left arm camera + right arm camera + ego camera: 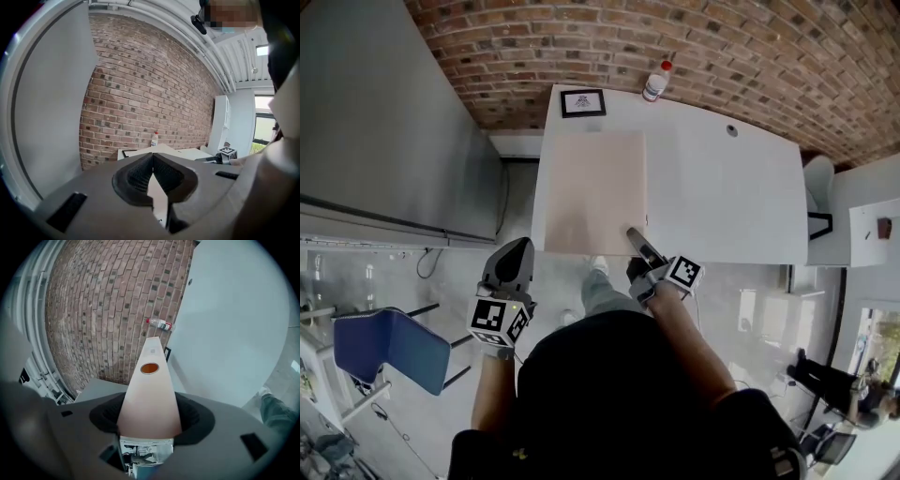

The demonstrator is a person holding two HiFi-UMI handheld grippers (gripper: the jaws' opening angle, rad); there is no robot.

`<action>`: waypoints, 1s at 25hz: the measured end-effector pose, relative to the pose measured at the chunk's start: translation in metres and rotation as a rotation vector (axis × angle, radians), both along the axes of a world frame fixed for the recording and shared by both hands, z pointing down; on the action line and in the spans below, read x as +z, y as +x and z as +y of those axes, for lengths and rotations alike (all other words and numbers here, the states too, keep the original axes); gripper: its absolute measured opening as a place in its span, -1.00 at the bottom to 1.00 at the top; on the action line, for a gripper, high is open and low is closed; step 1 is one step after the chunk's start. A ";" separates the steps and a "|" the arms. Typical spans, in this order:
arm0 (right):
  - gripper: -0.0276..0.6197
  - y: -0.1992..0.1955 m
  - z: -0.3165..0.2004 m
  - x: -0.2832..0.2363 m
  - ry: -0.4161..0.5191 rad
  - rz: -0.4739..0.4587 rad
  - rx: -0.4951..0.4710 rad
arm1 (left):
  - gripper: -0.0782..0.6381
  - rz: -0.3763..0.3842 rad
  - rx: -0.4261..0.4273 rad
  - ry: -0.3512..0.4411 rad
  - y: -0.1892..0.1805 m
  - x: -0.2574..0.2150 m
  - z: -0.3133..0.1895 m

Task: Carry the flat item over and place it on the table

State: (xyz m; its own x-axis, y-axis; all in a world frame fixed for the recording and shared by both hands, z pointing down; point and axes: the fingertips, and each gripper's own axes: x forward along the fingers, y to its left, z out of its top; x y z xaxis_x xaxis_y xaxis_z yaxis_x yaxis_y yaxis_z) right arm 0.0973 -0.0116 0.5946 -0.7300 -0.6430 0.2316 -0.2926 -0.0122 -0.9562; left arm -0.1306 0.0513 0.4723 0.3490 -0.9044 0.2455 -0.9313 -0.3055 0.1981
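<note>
A flat pale-pink board [594, 190] lies over the left part of the white table [722, 197], its near edge at the table's front edge. My right gripper [635, 234] is shut on the board's near right corner. In the right gripper view the board [150, 390] runs away from between the pads, with an orange round mark [149, 368] on it. I cannot tell whether the board rests on the table or hovers just above it. My left gripper [511, 267] hangs off the table's front left corner, shut [153, 157] with nothing in it.
A bottle with a red cap [656, 81] and a small framed marker card [582, 102] stand at the table's far edge by the brick wall. A grey panel [384, 122] rises at the left, a blue chair [389, 347] is behind left, and white furniture [862, 225] stands at the right.
</note>
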 end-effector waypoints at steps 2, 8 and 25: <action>0.00 0.001 -0.013 0.010 -0.027 0.002 -0.009 | -0.77 0.007 -0.005 -0.006 0.005 0.000 -0.013; 0.00 0.002 -0.055 0.036 -0.084 -0.003 -0.043 | -0.77 -0.012 -0.049 -0.034 0.014 0.001 -0.053; 0.02 -0.010 -0.120 0.070 -0.108 -0.018 -0.116 | -0.77 -0.099 -0.103 -0.087 0.017 0.010 -0.115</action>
State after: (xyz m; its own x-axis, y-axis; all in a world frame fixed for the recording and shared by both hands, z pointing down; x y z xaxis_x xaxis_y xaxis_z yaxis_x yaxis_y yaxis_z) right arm 0.0878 -0.1320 0.6647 -0.8024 -0.5265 0.2811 -0.2809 -0.0825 -0.9562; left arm -0.1140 -0.0641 0.4820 0.2255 -0.9078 0.3535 -0.9732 -0.1930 0.1252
